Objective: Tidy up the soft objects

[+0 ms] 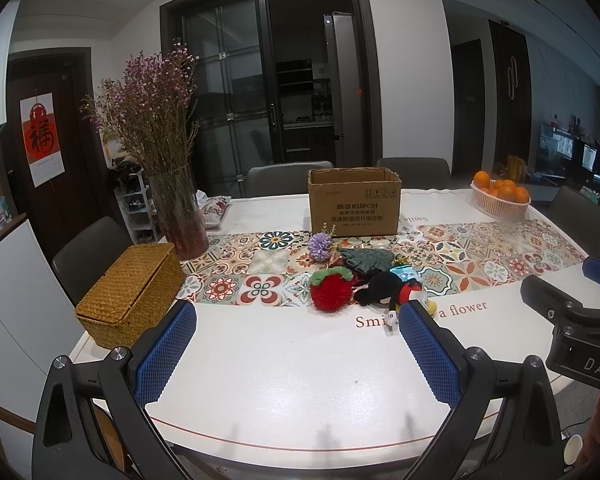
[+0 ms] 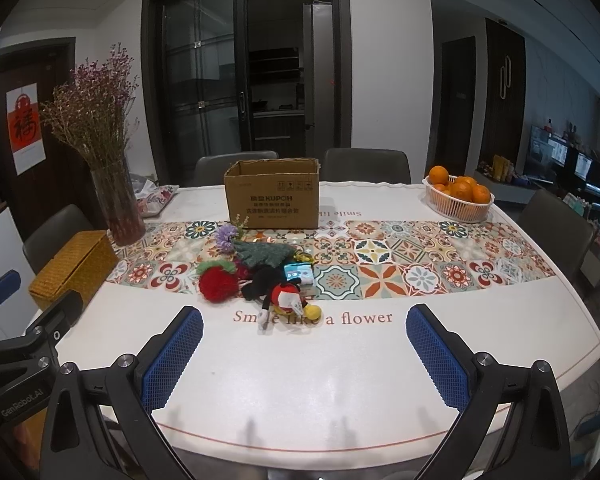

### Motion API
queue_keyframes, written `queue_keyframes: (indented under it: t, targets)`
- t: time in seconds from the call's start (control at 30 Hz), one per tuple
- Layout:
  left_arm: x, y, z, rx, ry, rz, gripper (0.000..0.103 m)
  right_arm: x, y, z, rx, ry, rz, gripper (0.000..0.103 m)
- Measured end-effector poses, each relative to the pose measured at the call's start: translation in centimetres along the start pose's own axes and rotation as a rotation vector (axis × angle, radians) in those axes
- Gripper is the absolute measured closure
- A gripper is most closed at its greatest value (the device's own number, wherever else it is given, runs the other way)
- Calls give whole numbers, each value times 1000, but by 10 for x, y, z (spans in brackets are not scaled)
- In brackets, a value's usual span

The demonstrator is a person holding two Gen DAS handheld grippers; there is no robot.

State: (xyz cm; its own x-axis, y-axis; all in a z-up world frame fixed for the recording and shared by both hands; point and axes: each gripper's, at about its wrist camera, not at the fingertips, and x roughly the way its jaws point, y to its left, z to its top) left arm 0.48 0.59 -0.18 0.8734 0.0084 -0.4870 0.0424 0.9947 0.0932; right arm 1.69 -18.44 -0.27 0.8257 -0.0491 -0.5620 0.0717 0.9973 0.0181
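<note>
A pile of soft toys lies mid-table: a red plush strawberry (image 1: 331, 289) (image 2: 217, 283), a black Mickey plush (image 1: 388, 288) (image 2: 278, 286), a green knitted piece (image 1: 366, 259) (image 2: 260, 252), a purple flower (image 1: 320, 245) (image 2: 226, 235) and a small teal item (image 2: 299, 272). An open cardboard box (image 1: 354, 202) (image 2: 274, 194) stands behind them. My left gripper (image 1: 298, 352) is open and empty, above the table short of the toys. My right gripper (image 2: 304, 356) is open and empty too, near the front edge.
A woven lidded basket (image 1: 130, 294) (image 2: 74, 268) sits at the left edge. A glass vase of dried flowers (image 1: 178, 212) (image 2: 118, 208) stands behind it. A white basket of oranges (image 1: 500, 196) (image 2: 458, 196) is at the far right. Chairs surround the table.
</note>
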Motion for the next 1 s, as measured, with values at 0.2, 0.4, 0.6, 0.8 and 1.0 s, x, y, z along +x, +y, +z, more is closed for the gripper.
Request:
queue_keyframes:
  t: [0.2,0.4,0.6,0.8,1.0]
  targets:
    - [0,0,0,1,-1,1,0,0,1,0,0,0,0,0]
    - [0,0,0,0,0,0,0,0,1,0,0,0,-2,0]
    - [0,-1,0,2,1,-2,0,0,1,0,1,2,-1,0]
    - [1,-3,2,4,3,-3,0,2,-1,1,1,6,-2,0]
    - [4,-5,4,6,8,-4,0,5,-2,3,2,11,-2,0]
